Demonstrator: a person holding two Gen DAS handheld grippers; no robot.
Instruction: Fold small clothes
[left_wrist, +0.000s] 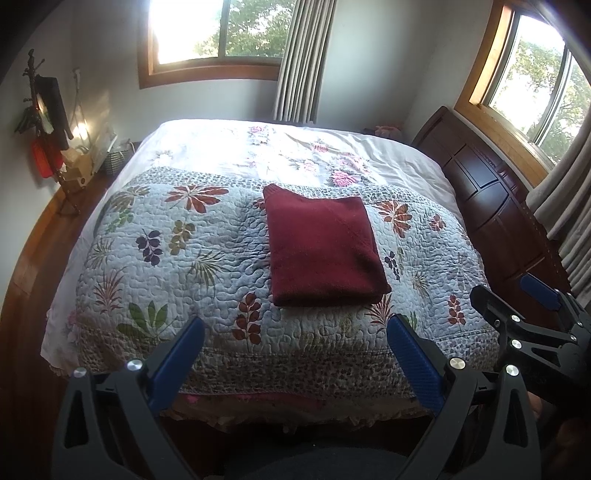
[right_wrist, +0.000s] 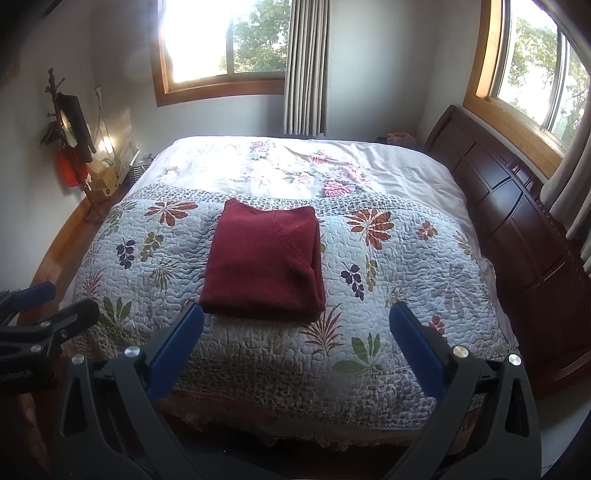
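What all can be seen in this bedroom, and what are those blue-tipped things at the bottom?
Folded garment: one, dark red, lying flat on the quilt near the middle of the bed.
Quilt: one, pale blue with leaf and flower prints, covering the near part of the bed.
Sheet: one, white with pink flowers, on the far part of the bed.
Headboard: one, dark wood, on the right side.
Windows: two, wood-framed, one on the far wall, one on the right.
Curtains: pale, striped, beside each window.
Coat stand: one, at left, with dark and red items.
Left tongs: black with blue pads, open, empty.
Right tongs: the same, open, empty.
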